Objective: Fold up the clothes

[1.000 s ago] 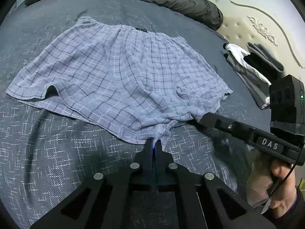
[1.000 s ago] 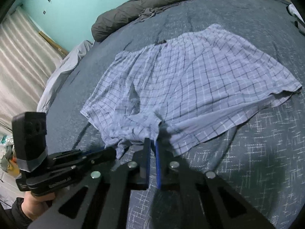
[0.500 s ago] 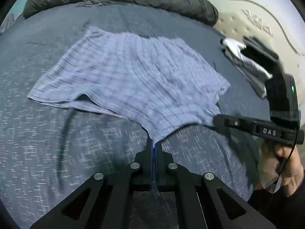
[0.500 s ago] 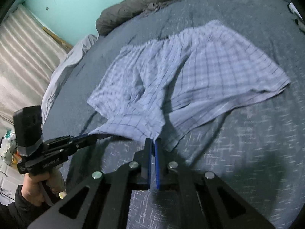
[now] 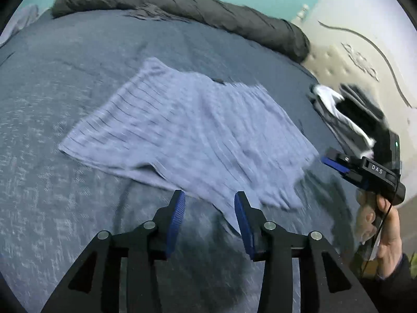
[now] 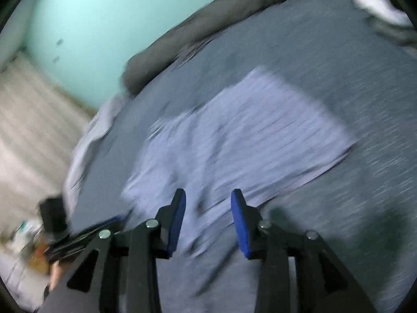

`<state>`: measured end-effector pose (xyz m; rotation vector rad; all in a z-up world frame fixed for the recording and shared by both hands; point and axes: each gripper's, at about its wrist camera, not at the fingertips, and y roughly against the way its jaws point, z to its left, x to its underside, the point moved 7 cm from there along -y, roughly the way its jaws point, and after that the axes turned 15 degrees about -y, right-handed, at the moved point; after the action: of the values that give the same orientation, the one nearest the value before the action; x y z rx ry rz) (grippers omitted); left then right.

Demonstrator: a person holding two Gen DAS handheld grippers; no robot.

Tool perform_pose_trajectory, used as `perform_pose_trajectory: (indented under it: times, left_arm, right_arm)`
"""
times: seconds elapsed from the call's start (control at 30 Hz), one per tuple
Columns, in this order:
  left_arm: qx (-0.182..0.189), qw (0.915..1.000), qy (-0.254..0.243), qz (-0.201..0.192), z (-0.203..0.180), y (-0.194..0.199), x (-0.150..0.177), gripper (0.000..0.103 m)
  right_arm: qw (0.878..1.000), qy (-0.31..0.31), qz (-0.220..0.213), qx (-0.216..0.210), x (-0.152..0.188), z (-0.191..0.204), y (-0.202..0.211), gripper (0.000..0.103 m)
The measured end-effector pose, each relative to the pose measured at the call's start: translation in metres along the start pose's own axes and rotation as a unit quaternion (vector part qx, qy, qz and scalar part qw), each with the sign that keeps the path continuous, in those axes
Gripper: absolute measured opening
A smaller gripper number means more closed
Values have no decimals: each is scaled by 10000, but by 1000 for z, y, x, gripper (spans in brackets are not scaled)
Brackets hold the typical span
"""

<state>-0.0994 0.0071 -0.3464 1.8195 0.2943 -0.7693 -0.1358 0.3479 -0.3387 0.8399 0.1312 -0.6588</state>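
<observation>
Both views are motion-blurred. The checked shorts, thin pale-blue fabric with dark lines, lie spread flat in the middle of the bed, whose cover is a heathered slate-blue weave. Left of the shorts, the left claw hangs with its ribbed blue pads apart, gripping nothing. Right of the shorts, the right claw is likewise spread wide and empty. Beyond the shorts lies a rolled dark-grey duvet; to their right, folded black-and-white clothes.

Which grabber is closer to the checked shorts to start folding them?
Probably the left gripper: open, right over the shorts' near hem. The right gripper, also open, looks similarly close, but its view is blurred.
</observation>
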Motion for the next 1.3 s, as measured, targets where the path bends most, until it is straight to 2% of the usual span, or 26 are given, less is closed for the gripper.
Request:
perform_pose_trajectory:
  times: [0.03, 0.1, 0.2, 0.27, 0.37, 0.7, 0.77, 0.97, 1.2, 1.3]
  left_arm:
    - [-68, 10000, 21, 3, 3, -4, -1, 43]
    - [-203, 9998, 63, 9, 9, -13, -2, 43]
    - [-229, 9997, 58, 92, 10, -24, -3, 43]
    - [-259, 9996, -7, 111, 8, -28, -3, 43]
    - [-305, 9993, -91, 169, 6, -33, -1, 43]
    - [-332, 9991, -175, 173, 6, -35, -2, 43]
    - [-330, 9992, -166, 179, 6, -35, -2, 43]
    - [-351, 9992, -119, 177, 10, -35, -1, 43]
    - [-378, 9991, -94, 170, 12, -35, -1, 43]
    - [-385, 9991, -83, 169, 12, -34, -1, 43]
  right_arm:
    - [9996, -203, -147, 150, -9, -13, 2, 36]
    - [9960, -866, -236, 1, -22, -38, 1, 36]
    - [9893, -1424, -135, -287, -24, -53, -9, 36]
    - [9868, -1562, 2, -424, -22, -52, -17, 36]
    - [9860, -1609, 206, -392, -15, -47, -28, 36]
    - [9830, -1819, 169, -203, -15, -59, -39, 35]
    - [9828, -1834, 130, -195, -16, -62, -38, 25]
    - [9803, -1953, 103, -258, -16, -70, -39, 4]
    - [9832, -1799, -201, -232, -25, -63, -28, 0]
    - [9831, -1824, -58, -129, -23, -63, -31, 0]
